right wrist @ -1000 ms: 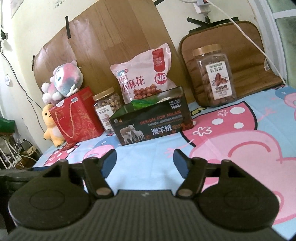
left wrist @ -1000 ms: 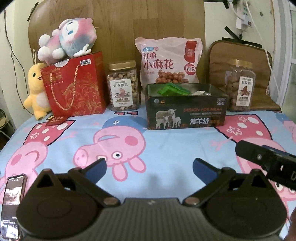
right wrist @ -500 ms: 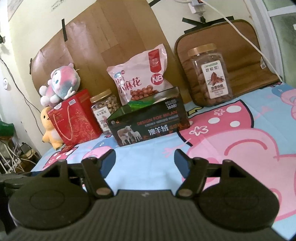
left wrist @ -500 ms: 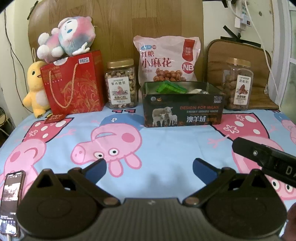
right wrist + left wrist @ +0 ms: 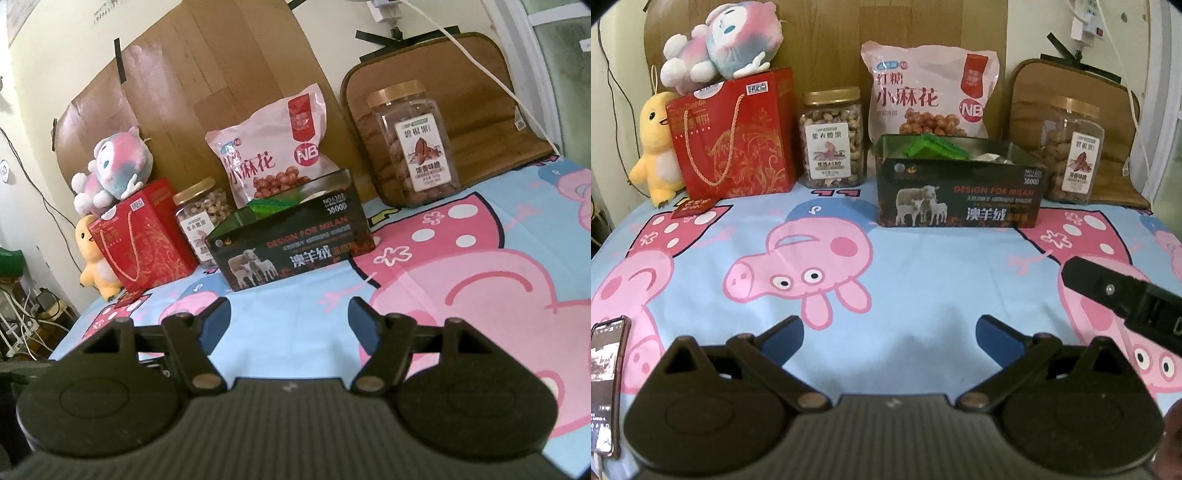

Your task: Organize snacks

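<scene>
The dark tin box [image 5: 960, 192] stood open near the back of the cartoon-print sheet [image 5: 905, 288], with green packets [image 5: 934, 149] and pale wrappers already inside. Right behind it leaned the pink snack bag [image 5: 929, 92]. A gold-lidded nut jar [image 5: 833, 138] stood just beside the box on the left, and a second nut jar [image 5: 1071, 147] on the right, in front of a brown cushion [image 5: 1115, 122]. Farther left were a red gift bag [image 5: 733, 136], a plush toy [image 5: 724, 40] on top of it, and a yellow duck [image 5: 655, 147] beside it.

The left gripper [image 5: 889, 334] hung with its jaws wide apart and nothing between them; the right gripper [image 5: 290, 319] was likewise spread and empty. Both were well short of the snacks.

The likely step was a reach for one jar. To do it well, the nearer gripper would best approach level, straddle the jar below its lid, and close squarely so the smooth plastic could not twist or tip against the box.
</scene>
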Demonstrator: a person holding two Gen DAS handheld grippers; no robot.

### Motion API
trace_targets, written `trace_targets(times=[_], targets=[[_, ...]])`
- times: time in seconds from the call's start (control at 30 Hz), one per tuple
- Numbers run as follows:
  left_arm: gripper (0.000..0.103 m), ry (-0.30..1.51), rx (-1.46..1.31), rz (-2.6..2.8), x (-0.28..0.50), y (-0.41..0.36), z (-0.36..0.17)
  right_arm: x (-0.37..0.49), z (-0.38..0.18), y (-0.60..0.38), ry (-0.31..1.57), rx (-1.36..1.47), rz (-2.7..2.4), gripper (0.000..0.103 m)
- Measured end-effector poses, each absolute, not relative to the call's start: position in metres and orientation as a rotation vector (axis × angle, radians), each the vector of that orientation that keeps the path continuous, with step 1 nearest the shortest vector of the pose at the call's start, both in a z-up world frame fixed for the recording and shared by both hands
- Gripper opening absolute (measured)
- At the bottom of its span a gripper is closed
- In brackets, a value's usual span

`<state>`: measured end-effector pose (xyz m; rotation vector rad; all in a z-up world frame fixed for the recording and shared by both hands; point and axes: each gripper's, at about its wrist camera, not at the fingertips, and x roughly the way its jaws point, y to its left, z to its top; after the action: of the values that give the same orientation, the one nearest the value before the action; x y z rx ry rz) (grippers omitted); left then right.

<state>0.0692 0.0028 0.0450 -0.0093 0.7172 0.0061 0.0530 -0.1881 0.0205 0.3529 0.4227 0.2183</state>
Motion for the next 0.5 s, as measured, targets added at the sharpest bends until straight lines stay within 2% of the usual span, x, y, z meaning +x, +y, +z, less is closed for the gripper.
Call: trace_targets(times=[0.5], targets=[[0.103,0.770,0.003,-0.024,0.0720,-0.0006,0.0344,0.0550,0.0181,-0.1886,0.433,0.365,0.209,0.073]])
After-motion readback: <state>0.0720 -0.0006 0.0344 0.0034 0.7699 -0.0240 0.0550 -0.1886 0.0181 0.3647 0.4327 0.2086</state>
